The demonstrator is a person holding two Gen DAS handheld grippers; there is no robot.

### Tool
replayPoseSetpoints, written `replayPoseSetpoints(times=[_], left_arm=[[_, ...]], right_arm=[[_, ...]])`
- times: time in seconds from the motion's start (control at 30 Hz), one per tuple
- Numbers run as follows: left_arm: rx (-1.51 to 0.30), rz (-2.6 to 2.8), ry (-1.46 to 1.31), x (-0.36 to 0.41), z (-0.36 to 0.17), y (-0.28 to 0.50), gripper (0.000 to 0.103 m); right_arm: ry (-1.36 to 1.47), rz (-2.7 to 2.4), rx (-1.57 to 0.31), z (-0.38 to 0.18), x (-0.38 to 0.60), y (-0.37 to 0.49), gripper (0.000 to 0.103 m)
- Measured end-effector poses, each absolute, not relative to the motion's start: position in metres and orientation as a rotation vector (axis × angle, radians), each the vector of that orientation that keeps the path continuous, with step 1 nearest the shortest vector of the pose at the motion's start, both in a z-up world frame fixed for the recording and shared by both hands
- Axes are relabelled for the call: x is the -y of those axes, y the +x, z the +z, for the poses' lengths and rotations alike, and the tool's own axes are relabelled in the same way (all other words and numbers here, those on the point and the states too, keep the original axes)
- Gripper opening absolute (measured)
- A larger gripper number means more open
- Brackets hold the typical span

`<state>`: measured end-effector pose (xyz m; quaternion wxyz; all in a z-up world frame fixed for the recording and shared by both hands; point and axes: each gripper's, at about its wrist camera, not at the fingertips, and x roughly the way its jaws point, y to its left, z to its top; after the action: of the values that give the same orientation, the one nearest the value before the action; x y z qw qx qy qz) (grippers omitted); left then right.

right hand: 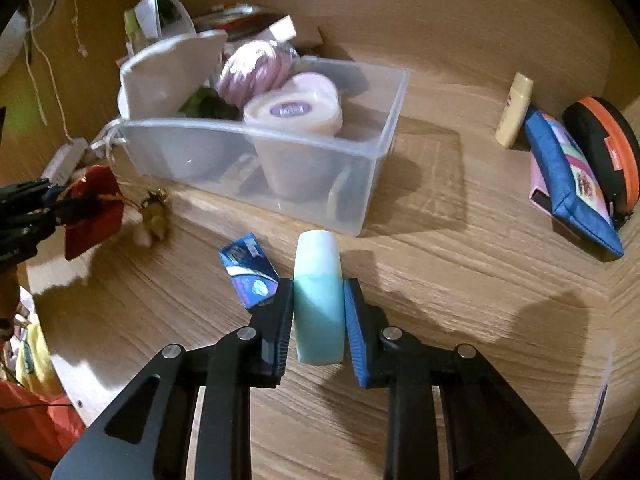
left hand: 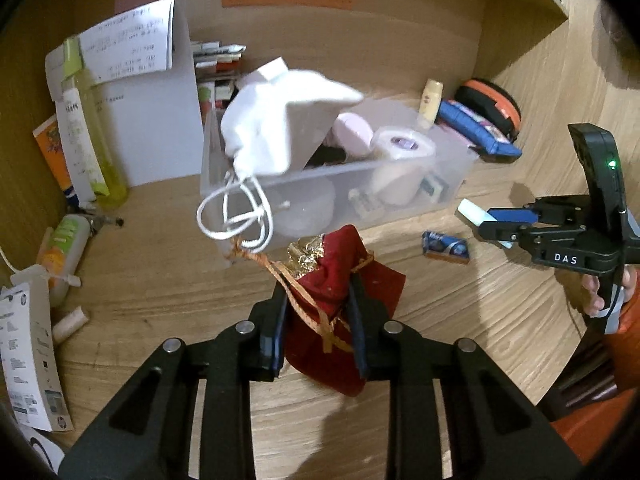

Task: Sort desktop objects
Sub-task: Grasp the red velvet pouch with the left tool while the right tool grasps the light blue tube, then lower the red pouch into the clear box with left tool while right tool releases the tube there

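Red velvet pouch (left hand: 340,304) sits pinched in the left gripper (left hand: 318,308), raised off the counter (left hand: 460,320). The right gripper (right hand: 319,308) clamps a pale teal bottle (right hand: 319,296), its long axis running forward along the jaws. Both loads lie short of the clear bin (right hand: 384,120), which stands straight ahead; the right hand looks nearer. A white pouch (left hand: 280,128) hides part of the bin's contents.

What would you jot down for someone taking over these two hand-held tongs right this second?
Left tongs: shut on the red pouch, lifted off the desk.
Right tongs: shut on the pale green bottle.
Clear bin: already holds a white pouch, paper roll and other bits.
Left to do: place both held items; small blue box, blue case and cream bottle remain on the desk.
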<state>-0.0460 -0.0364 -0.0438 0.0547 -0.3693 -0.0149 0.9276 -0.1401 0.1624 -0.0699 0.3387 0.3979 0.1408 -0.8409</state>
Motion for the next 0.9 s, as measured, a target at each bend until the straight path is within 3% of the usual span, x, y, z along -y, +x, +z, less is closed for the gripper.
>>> replayPoseSetpoints(times=[0.3,0.9], left_arm=[[0.131,2.812,-1.015,0.036,-0.02,-0.054,0.026],[0.089,2.776,-0.879,0.017,0.015,-0.088,0.026]], right_arm=[[0.961,-2.218,-0.323,-0.044,-0.169,-0.134,0.023],[0.838,-2.247,-0.255,-0.013,-0.164,-0.146,0.023]])
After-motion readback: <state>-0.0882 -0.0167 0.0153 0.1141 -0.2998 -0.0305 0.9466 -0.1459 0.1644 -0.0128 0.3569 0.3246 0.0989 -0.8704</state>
